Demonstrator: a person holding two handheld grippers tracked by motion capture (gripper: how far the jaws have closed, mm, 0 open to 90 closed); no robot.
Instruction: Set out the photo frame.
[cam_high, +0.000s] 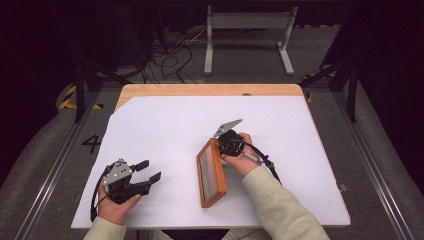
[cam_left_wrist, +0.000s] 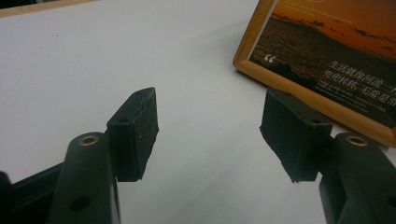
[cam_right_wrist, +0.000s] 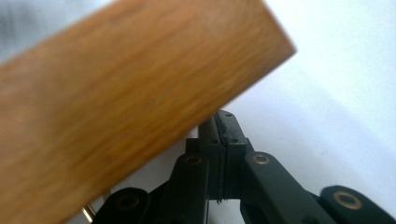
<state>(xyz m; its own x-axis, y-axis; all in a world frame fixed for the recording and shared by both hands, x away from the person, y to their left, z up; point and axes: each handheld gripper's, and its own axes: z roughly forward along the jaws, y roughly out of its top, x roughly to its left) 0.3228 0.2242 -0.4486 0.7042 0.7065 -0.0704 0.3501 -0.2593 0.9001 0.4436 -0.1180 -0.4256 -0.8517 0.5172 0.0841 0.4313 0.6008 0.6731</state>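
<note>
High view showed two grippers over the white table (cam_high: 165, 120): the left gripper (cam_high: 151, 171) sat near the front left corner, jaws spread wide with nothing between them. Farther in, toward the middle, the right gripper (cam_high: 223, 146) had its jaws pressed together against the far right edge of one wooden picture frame (cam_high: 212, 173), tilted up on its long side.
</note>
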